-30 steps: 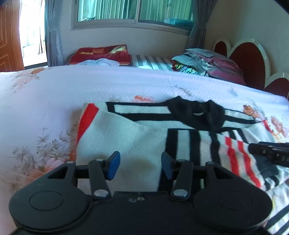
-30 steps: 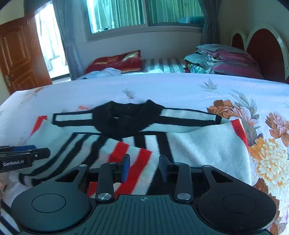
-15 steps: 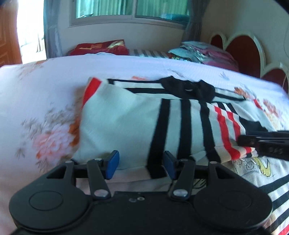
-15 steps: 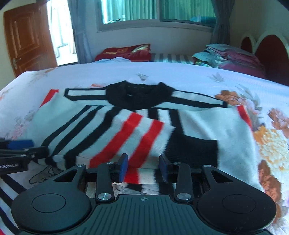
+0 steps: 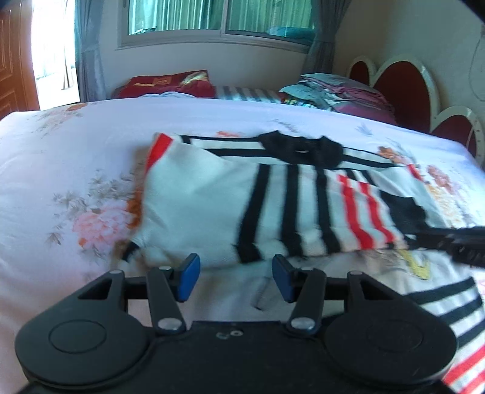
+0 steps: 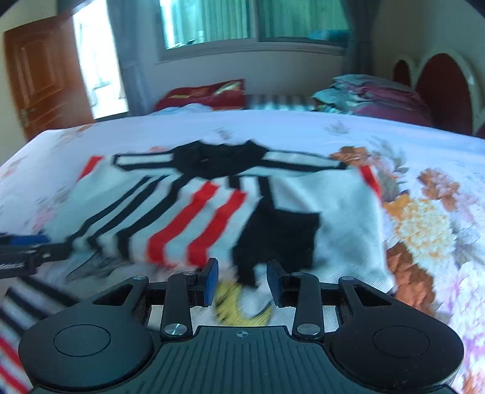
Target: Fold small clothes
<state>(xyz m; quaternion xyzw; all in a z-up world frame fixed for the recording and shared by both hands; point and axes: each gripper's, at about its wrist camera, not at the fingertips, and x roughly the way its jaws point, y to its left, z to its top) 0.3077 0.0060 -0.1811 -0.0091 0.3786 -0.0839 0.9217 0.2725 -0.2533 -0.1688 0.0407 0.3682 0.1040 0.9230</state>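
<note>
1 floral bedsheet (image 5: pixel 75 169) under striped sweater (image 5: pixel 212 206), curtained window (image 5: pixel 218 18) behind.

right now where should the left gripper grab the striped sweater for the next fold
Grip the near hem of the striped sweater, at the white corner just ahead of the left gripper. Come in low from the near side: that edge faces the open jaws and lifts slightly off the bedsheet, while the black collar lies flat at the far end.
</note>
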